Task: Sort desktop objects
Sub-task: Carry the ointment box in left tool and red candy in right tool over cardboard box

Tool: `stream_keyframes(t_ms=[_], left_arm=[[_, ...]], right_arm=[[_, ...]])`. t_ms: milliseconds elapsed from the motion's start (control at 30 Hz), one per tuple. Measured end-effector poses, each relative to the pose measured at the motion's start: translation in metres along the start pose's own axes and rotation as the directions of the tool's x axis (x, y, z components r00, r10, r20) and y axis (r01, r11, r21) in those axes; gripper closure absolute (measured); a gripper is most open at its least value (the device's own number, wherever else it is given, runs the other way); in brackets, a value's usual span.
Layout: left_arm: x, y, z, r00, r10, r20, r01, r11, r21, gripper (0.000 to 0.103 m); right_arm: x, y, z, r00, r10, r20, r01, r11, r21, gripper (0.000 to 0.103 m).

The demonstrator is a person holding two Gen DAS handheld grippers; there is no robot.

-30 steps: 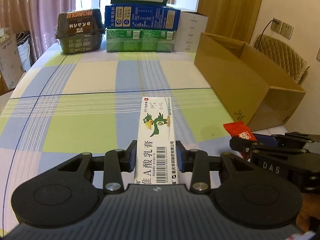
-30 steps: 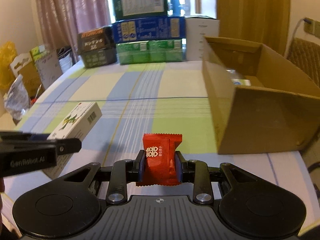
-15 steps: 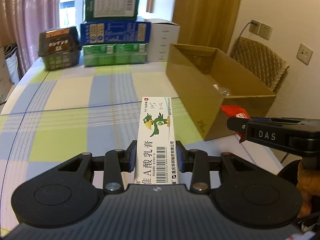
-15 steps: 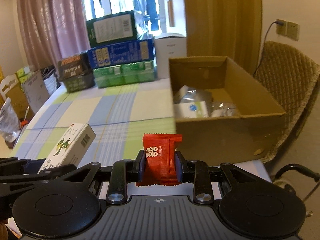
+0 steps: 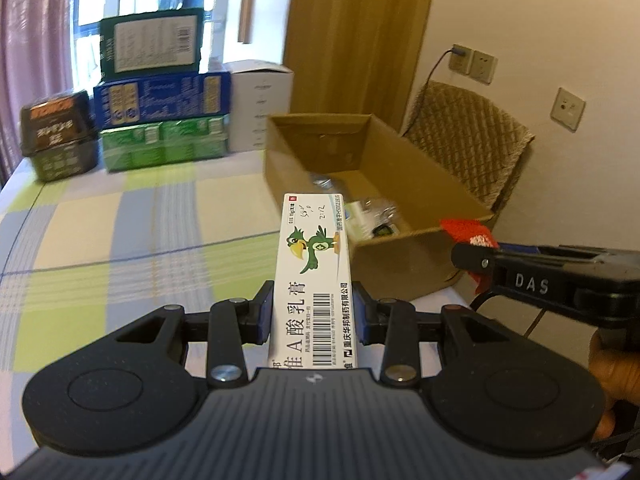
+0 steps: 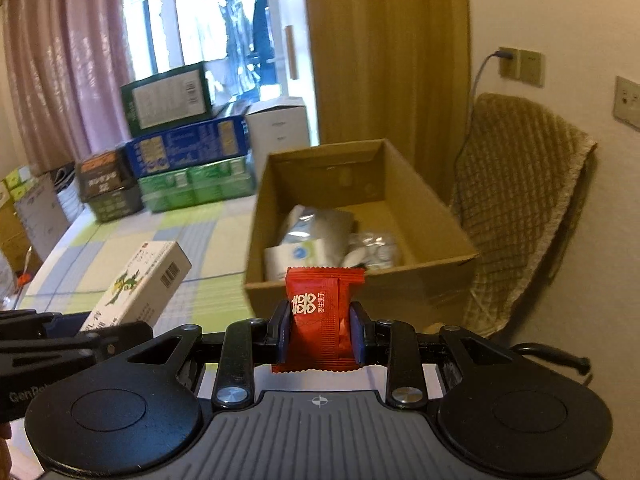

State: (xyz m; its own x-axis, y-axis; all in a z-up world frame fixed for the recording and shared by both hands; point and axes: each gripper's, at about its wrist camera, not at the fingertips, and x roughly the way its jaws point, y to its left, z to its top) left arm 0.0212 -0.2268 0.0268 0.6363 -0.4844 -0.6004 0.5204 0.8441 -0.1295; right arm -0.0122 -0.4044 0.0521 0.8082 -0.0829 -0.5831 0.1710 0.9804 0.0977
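Observation:
My left gripper (image 5: 312, 314) is shut on a long white ointment box (image 5: 314, 272) printed with a green parrot, held in the air above the table. My right gripper (image 6: 320, 334) is shut on a red candy packet (image 6: 320, 316). Both are raised in front of an open cardboard box (image 6: 436, 208) at the table's right edge, which holds a silver pouch (image 6: 320, 224) and other small packets. The left wrist view also shows the red candy packet (image 5: 468, 232) in the right gripper (image 5: 466, 254) beside the cardboard box (image 5: 408, 168). The ointment box (image 6: 140, 280) appears at left in the right wrist view.
Stacked green, blue and white cartons (image 5: 164, 96) and a dark container (image 5: 58, 136) line the far edge of the checked tablecloth (image 5: 120, 220). A chair with a woven cover (image 6: 520, 184) stands right of the table by the wall.
Both grippers have risen and swung right toward the cardboard box with their objects still held; the box's inside now shows in both views.

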Motion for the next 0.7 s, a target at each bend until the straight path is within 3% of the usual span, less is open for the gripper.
stream_keyframes(t_ms=[700], left_arm=[[0.046, -0.048, 0.063, 0.997, -0.078, 0.012, 0.078, 0.995, 0.055, 0.07]], right_arm=[[0.022, -0.049, 0.053, 0.999, -0.031, 0.019, 0.031, 0.999, -0.006, 0.076]])
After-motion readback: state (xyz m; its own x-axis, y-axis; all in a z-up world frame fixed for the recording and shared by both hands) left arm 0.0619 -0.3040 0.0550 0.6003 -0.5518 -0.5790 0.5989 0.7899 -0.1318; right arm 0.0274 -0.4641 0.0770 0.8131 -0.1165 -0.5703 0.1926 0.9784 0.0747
